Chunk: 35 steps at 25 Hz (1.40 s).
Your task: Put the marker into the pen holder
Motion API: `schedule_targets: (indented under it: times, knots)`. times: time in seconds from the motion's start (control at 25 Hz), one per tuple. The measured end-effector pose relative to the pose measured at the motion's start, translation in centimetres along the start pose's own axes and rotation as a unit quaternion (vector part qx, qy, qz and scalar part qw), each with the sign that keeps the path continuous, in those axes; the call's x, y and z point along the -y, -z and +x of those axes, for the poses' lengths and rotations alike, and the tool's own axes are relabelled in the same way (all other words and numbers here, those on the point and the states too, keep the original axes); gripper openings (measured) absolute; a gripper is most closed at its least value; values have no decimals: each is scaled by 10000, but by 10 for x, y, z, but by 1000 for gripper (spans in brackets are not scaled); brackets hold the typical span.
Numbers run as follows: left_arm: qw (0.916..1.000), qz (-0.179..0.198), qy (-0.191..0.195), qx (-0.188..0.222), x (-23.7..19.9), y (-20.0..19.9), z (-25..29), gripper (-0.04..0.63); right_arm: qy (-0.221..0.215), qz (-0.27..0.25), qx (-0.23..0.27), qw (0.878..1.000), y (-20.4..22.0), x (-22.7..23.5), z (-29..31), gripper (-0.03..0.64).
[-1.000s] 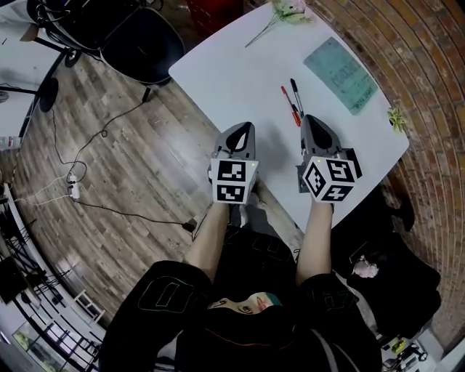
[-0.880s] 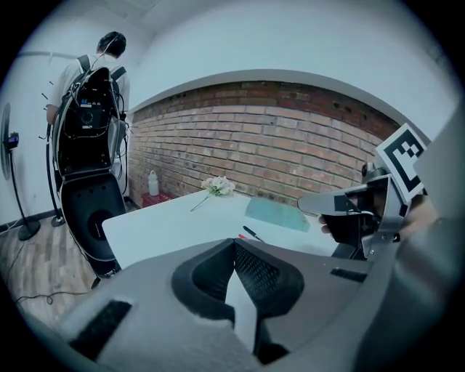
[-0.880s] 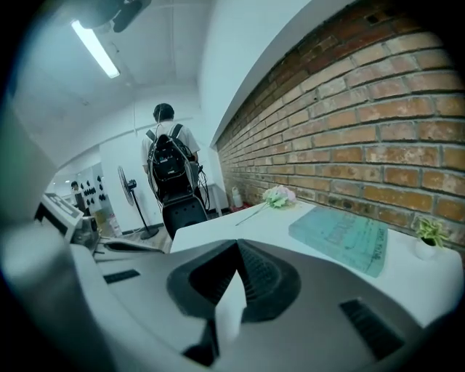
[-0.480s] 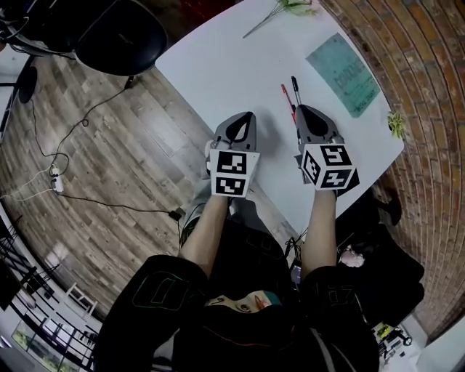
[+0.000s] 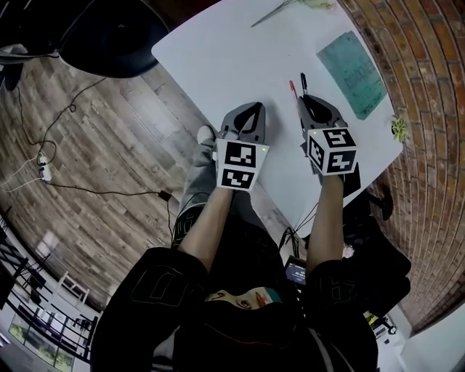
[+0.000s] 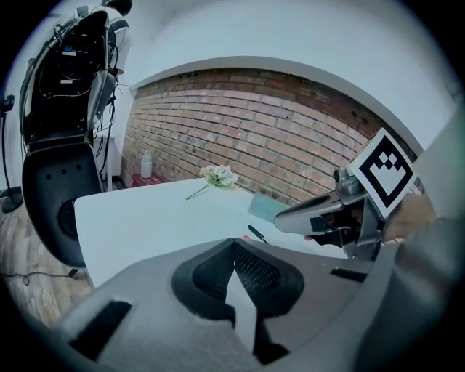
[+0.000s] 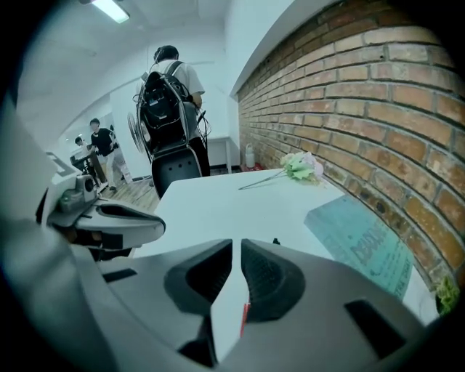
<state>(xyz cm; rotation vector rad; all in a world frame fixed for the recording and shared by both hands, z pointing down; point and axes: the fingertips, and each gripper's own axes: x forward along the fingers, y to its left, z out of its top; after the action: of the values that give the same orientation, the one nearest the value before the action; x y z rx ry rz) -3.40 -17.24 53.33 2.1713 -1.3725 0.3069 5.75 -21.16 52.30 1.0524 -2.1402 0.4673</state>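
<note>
A red marker (image 5: 293,88) and a black marker (image 5: 303,78) lie side by side on the white table (image 5: 218,58). My right gripper (image 5: 308,99) hovers over their near ends, jaws shut and holding nothing. In the right gripper view the red marker (image 7: 245,314) shows through the slit below the fingertips, and the black marker's tip (image 7: 276,240) peeks just past the gripper (image 7: 237,244). My left gripper (image 5: 256,107) is beside it to the left, also shut and empty (image 6: 232,243), with the black marker (image 6: 256,234) ahead. No pen holder shows in any view.
A teal booklet (image 5: 354,64) lies right of the markers near the brick wall. A flower stem (image 5: 290,6) rests at the table's far end. A small green plant (image 5: 398,127) sits at the right edge. A black chair (image 5: 109,36) stands at the far left; people stand in the background (image 7: 171,102).
Both grippers have moved forward over the table toward the markers. The right gripper's tips now reach the markers' near ends. Neither jaw state changed.
</note>
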Motion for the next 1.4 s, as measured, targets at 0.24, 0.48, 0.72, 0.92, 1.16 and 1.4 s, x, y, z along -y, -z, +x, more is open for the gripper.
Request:
schedule_targets:
  times: [0.24,0.48,0.72,0.92,1.16,1.4]
  knots:
    - [9999,-67,111,-103,-6,3,12,8,-90,-181,-576,9981,9,3,23,57]
    - [9996,-86,195,-170,-5,4,25,9,-101,-258,-1135,9931,23,15,43,75]
    - [9992,-141,302,-237,-17,1,30,8,-47,-294,-1697,9850,29,16,64,86]
    - [9988,-206,353,-262,-19,0,34,8,-37,-328,-1963,9800,28,21,71,87]
    - [9985,-254,375,-300,-25,-2,43,8,-100,-316,-2246,9739,35,25,81,86]
    - [9981,-273,425,-350,-28,-1,43,8,-162,-180,-2339,9720,39,23,80,71]
